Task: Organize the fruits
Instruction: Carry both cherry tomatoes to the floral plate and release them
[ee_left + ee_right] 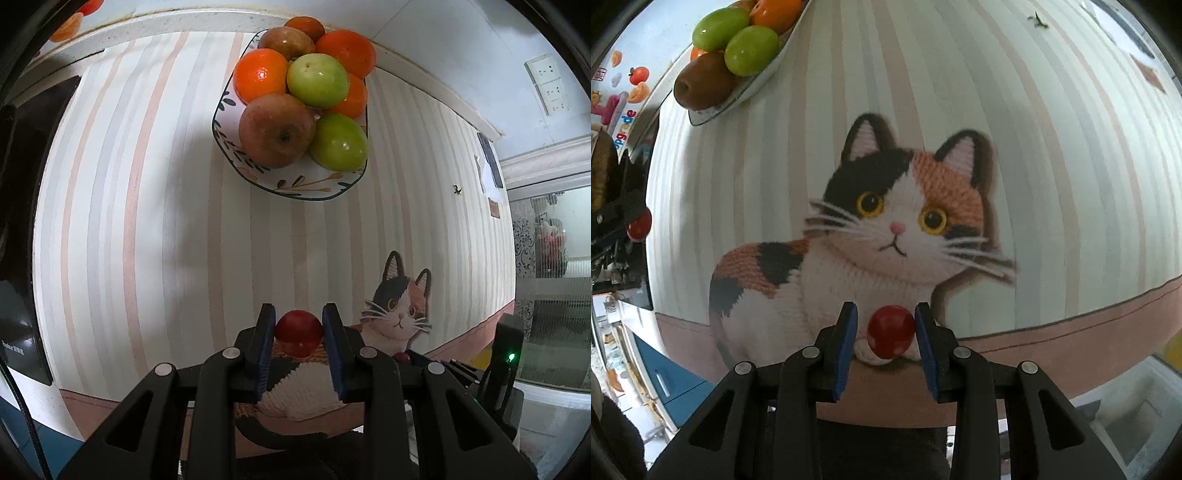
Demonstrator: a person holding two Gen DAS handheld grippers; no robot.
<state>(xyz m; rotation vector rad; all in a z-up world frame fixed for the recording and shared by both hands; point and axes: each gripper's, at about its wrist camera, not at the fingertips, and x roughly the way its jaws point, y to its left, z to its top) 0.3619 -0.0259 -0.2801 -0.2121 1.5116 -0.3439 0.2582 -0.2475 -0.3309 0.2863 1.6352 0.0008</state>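
My left gripper [298, 321] is shut on a small red fruit [298, 332] and holds it above the striped tablecloth [147, 221]. It sits well short of the white patterned bowl [295, 184], which is piled with oranges [260, 75], green fruits [317, 81] and brownish apples [277, 129]. My right gripper [886, 321] has a second small red fruit [891, 331] between its pads; the right pad touches it, and a small gap shows on the left. The bowl [713, 114] lies far off at upper left in the right wrist view. The left gripper and its red fruit [639, 223] show at that view's left edge.
A cat picture [894, 229] is printed on the tablecloth under my right gripper; it also shows in the left wrist view [399, 306]. A dark box [22, 258] stands at the table's left. Wall sockets [548, 85] and a glass door [550, 295] are to the right.
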